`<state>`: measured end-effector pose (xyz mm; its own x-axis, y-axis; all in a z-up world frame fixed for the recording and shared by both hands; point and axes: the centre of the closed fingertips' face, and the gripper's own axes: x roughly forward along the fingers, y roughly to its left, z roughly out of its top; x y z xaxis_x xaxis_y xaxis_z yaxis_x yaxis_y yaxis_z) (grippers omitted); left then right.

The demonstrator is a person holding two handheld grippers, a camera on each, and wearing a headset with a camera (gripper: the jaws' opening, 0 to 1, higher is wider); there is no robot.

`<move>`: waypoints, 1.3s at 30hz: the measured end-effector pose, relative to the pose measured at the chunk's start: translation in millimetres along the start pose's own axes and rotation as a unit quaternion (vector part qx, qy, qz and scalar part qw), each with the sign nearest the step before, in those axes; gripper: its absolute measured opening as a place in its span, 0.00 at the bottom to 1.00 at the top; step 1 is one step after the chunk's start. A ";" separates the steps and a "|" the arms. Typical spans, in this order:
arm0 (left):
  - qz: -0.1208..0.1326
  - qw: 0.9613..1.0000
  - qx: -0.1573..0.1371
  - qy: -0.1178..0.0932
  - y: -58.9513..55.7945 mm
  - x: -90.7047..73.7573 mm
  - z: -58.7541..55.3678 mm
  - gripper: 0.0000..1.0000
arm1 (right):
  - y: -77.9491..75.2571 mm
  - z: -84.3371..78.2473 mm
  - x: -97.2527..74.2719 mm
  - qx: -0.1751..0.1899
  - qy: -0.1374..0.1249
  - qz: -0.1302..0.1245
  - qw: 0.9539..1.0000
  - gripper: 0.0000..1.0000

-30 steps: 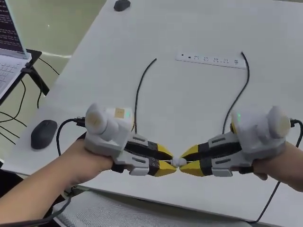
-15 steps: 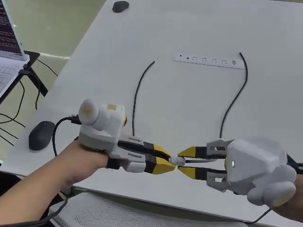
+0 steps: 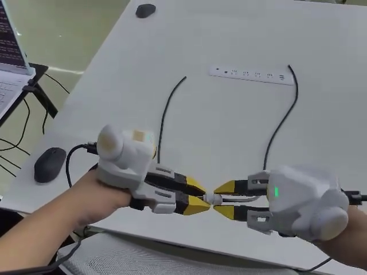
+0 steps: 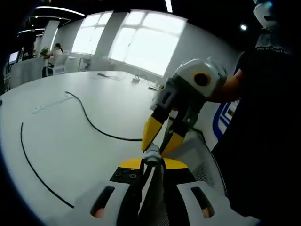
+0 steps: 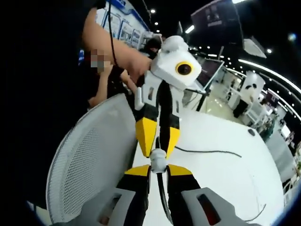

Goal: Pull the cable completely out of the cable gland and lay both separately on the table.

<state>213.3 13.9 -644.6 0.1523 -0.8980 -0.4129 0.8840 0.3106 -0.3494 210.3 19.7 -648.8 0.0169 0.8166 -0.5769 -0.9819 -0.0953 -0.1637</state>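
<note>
Currently, low in the centre of the head view, the left gripper [image 3: 207,199] and the right gripper [image 3: 219,199] are meeting tip to tip. The small pale cable gland [image 3: 213,199] is sitting between them, above the near edge of the white counter [image 3: 229,132]. Both pairs of yellow jaws are clenching on the gland from opposite sides. In the right gripper view a thin dark cable [image 5: 162,190] is running from the gland back between that gripper's jaws. Higher in the head view, 1 loose black cord [image 3: 162,120] is lying on the counter left of centre, and a power strip [image 3: 249,74] with its own cord [image 3: 282,123] is lying at upper right.
</note>
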 end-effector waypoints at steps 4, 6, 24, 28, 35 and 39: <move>0.011 0.999 0.032 0.016 1.3 -0.8 -2.1 0.15 | -3.2 -3.4 -6.4 0.092 -0.015 0.031 0.995 0.15; 0.015 0.999 0.040 0.022 2.7 -2.1 -3.7 0.15 | -3.5 -3.2 -11.3 0.167 -0.034 0.057 0.984 0.20; 0.018 0.996 0.085 0.022 0.7 -6.3 -1.4 0.15 | -0.4 8.3 -3.5 0.413 -0.090 0.231 0.876 0.16; 0.017 0.996 0.080 0.023 1.2 -6.1 -1.6 0.15 | 1.1 11.4 -3.5 0.418 -0.099 0.239 0.870 0.14; 0.018 0.997 0.074 0.024 3.9 -5.0 -2.1 0.15 | 5.2 9.8 -3.6 0.400 -0.091 0.250 0.877 0.10; 0.019 0.998 0.063 0.024 7.7 -5.5 -3.6 0.15 | 2.9 9.5 -2.5 0.355 -0.096 0.234 0.900 0.09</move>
<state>217.7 22.4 -648.0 0.1678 -0.8691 -0.4653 0.9272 0.2994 -0.2249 205.6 22.8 -640.2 -0.3952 0.8714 -0.2908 -0.7480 -0.1215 0.6525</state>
